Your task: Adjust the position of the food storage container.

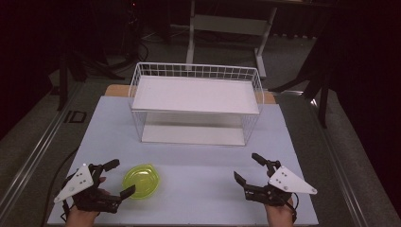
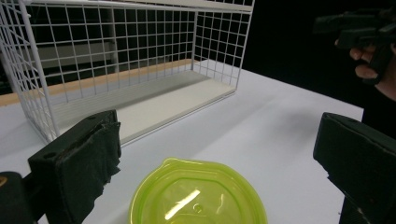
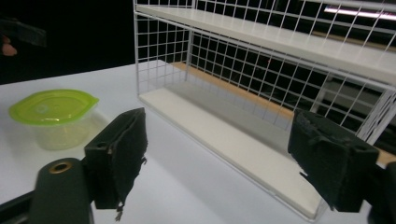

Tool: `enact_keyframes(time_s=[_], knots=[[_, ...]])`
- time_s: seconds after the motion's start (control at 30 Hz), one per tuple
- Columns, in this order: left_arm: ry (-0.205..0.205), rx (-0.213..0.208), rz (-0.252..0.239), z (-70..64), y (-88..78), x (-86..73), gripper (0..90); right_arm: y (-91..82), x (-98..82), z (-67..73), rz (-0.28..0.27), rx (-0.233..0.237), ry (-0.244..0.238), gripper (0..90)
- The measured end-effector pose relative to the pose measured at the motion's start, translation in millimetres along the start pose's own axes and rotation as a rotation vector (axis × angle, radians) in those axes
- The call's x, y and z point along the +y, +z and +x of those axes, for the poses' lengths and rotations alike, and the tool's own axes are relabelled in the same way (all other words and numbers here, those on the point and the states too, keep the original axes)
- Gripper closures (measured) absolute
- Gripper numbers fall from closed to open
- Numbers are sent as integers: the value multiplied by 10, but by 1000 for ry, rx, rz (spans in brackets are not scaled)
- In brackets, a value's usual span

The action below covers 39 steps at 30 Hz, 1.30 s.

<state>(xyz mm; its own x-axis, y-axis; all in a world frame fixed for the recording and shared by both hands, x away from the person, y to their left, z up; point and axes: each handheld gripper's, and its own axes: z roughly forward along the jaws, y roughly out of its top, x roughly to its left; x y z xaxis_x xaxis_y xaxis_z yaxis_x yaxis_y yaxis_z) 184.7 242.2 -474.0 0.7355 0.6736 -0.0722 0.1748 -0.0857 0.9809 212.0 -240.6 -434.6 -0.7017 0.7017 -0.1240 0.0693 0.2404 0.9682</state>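
Green lid first: the small clear tub (image 1: 141,182) with its lime-green lid sits on the white table (image 1: 198,184) in the lower left of the high view, closed and upright. In the left gripper view the tub (image 2: 196,198) fills the bottom centre, lying low between the two black jaws without touching either. The left gripper (image 1: 115,178) stands just left of the tub at the lower left of the high view, its jaws spread wide with nothing clamped; the lower fingertip comes very close to the tub's rim, though I cannot tell whether it touches. The right gripper (image 1: 247,168) sits at the lower right of that view, well apart from the tub, jaws likewise wide apart and holding nothing. In the right gripper view the tub (image 3: 55,117) shows at the left edge, beyond the left jaw. Behind both, in the upper middle of the high view, stands a white wire rack (image 1: 196,101) with two white shelves, one above the other. The rack (image 3: 280,79) takes up the upper right of the right gripper view.
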Motion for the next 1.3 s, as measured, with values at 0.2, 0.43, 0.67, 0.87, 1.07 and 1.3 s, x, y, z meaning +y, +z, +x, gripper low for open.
enact_keyframes(time_s=[0.2, 0.43, 0.67, 0.87, 1.07, 1.3], knots=[[12, 9, 1, -17, -17, 49, 18, -2, 28, 49, -7, 8, -18, 188], [-45, 6, 26, -25, -83, 152, 18, 0, 44, 39, -17, 9, -7, 180], [-99, 4, 84, 79, -223, 74, 23, 26, 37, 57, -8, -3, -9, 173], [-103, 62, 171, 215, -369, -132, 133, 64, 18, 95, 11, 12, -17, 173], [-123, 84, 279, 347, -478, -304, 595, 76, 4, 99, 17, 18, -12, 173], [-110, 68, 449, 341, -354, -467, 858, 94, -1, 100, 20, 22, -13, 173]])
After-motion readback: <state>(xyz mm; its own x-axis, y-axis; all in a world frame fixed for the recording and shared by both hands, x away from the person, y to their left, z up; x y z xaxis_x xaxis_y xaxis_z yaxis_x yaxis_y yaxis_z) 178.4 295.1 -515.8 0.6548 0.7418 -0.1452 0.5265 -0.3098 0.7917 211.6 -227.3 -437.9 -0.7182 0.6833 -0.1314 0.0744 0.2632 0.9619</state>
